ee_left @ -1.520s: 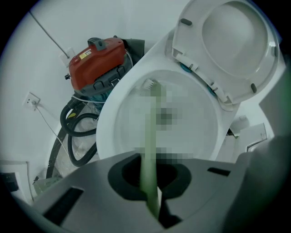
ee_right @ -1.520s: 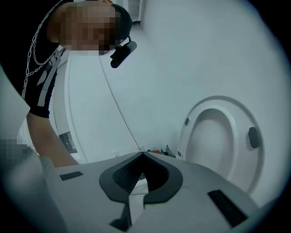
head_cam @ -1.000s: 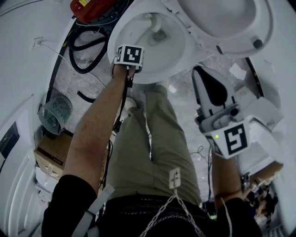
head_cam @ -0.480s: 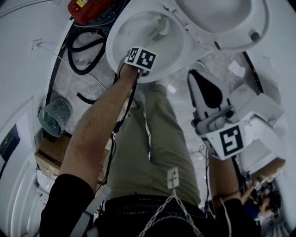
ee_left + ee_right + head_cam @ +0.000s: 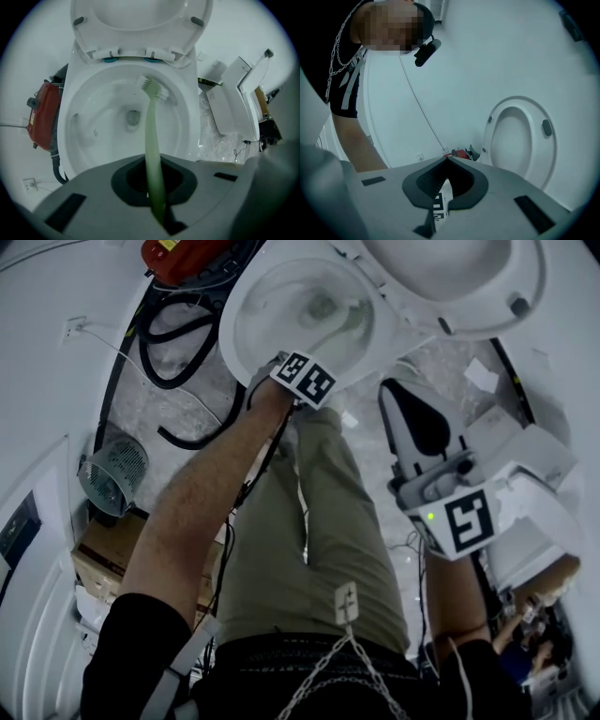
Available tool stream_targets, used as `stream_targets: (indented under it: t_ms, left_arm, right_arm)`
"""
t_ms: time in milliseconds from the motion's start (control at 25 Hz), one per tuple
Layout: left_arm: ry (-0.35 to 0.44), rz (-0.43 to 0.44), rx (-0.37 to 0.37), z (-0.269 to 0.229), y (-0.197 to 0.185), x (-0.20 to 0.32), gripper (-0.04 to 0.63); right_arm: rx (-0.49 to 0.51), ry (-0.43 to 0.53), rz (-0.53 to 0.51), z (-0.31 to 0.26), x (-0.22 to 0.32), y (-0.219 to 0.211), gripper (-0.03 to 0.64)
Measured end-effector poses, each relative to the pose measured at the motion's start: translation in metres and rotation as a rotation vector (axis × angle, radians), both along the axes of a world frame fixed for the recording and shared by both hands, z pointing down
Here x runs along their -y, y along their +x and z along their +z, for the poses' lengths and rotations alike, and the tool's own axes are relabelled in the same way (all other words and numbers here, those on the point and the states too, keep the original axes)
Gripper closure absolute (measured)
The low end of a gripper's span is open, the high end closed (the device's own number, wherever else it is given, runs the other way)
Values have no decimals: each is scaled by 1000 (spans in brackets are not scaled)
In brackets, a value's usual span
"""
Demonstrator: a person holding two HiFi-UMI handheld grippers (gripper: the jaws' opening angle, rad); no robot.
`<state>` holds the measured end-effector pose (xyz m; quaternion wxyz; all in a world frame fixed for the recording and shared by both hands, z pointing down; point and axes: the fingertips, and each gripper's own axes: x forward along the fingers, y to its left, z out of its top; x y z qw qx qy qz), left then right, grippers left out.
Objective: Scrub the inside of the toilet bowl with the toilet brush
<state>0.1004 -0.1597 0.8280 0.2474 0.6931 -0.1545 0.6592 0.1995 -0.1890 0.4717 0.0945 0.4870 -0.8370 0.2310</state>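
The white toilet bowl (image 5: 246, 306) lies open at the top of the head view, its seat and lid (image 5: 450, 277) raised. My left gripper (image 5: 306, 371) hangs over the bowl's near rim, shut on the pale green handle of the toilet brush (image 5: 152, 140). The white bristle head (image 5: 153, 88) presses on the far inner wall of the bowl (image 5: 89, 122), just right of the drain. My right gripper (image 5: 405, 390) is held to the right of the bowl, above the floor, jaws together and holding nothing. In its own view the right gripper (image 5: 444, 182) points towards the raised lid (image 5: 520, 136).
A red appliance (image 5: 183, 254) and a black hose (image 5: 164, 343) sit left of the bowl. Further left are a wire basket (image 5: 112, 470) and a cardboard box (image 5: 103, 545). A white cistern-like unit (image 5: 234, 101) stands on the floor to the right. My legs are close to the bowl's front.
My left gripper has moved from the bowl's left rim rightwards along the near rim, sweeping the brush across the inside. The right gripper has barely moved.
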Motion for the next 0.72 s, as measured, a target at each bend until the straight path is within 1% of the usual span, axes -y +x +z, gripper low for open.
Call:
stream_targets:
  t_ms: [160,320,600,720]
  left_arm:
    - [-25,42,4,3,-4,-24,595]
    - [-42,79,23,4,-17,-44,595]
    - [-73,85,37,2,-41,-65,595]
    - [-97,71,42,1,-51,-72,595]
  right_arm:
    - [5,7,-6,-2,1,-9,626]
    - [8,8,-13,-3,0,-17,626]
    - [14,15,-31,-4,4,-29,626]
    - [18,18,-39,-5,7,-34,626]
